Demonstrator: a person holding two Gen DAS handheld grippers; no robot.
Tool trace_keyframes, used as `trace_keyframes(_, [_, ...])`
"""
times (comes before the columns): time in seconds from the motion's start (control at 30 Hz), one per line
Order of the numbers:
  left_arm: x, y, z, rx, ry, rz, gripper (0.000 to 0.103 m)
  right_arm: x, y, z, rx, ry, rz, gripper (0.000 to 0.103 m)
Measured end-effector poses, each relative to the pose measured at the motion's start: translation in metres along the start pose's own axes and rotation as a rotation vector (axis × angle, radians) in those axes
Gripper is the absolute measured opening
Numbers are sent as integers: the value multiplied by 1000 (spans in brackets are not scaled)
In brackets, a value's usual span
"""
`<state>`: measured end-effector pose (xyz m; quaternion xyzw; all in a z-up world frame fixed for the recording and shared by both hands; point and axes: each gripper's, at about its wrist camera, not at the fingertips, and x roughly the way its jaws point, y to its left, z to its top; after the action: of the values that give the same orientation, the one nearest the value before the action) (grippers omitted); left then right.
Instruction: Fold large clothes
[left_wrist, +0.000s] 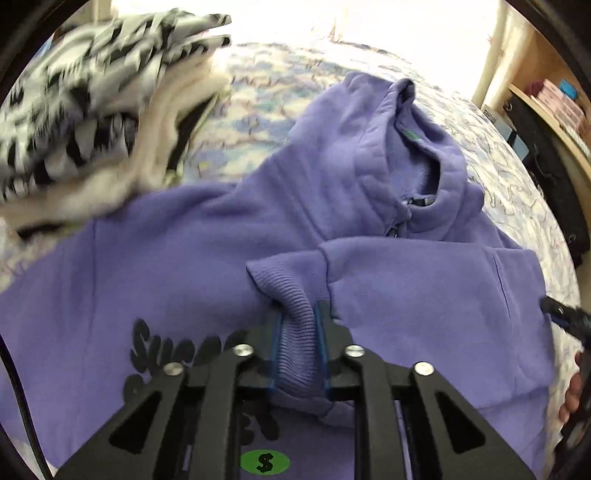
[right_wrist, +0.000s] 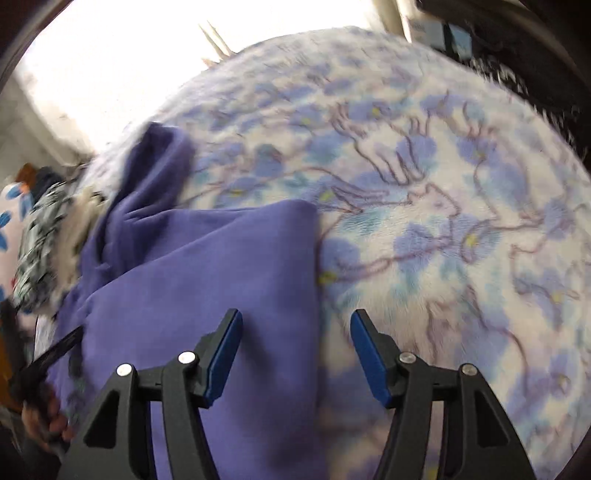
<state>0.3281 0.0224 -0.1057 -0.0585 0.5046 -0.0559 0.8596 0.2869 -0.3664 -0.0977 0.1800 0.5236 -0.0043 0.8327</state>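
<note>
purple hoodie (left_wrist: 184, 258) cuff (left_wrist: 295, 332) pinched, left hand-held gripper (left_wrist: 297, 332)

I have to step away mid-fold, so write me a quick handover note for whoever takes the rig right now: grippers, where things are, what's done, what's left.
Left gripper: shut on the ribbed sleeve cuff of the purple hoodie, cuff brought over the chest.
Right gripper: open, holds nothing, above the hoodie's folded right edge where it meets the floral blanket.
Hoodie lies front up on the blanket, printed lettering showing, hood at the far end. A patterned pile of clothes sits beside it.
Done: one sleeve folded in.
Left: release the cuff, fold the other side, then fold the body and hood.
</note>
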Motion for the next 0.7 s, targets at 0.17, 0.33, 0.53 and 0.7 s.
trace_keyframes(0.17, [-19,8,10,-6,-91,8,10,-11,30,-5,-134,-125,-66,16])
trace_keyframes(0.33, [6,21,0,-12,-5,63,16,7,30,-9,-150,-45,-159,27])
trace_keyframes(0.53, [-41,17,-8,51,-124,49,23,-42,36,-20,-137,-110,-138,27])
trace_keyframes(0.7, [-73,-10,-19,76,-140,-62,23,-47,70,-48,-200,-103,-58,27])
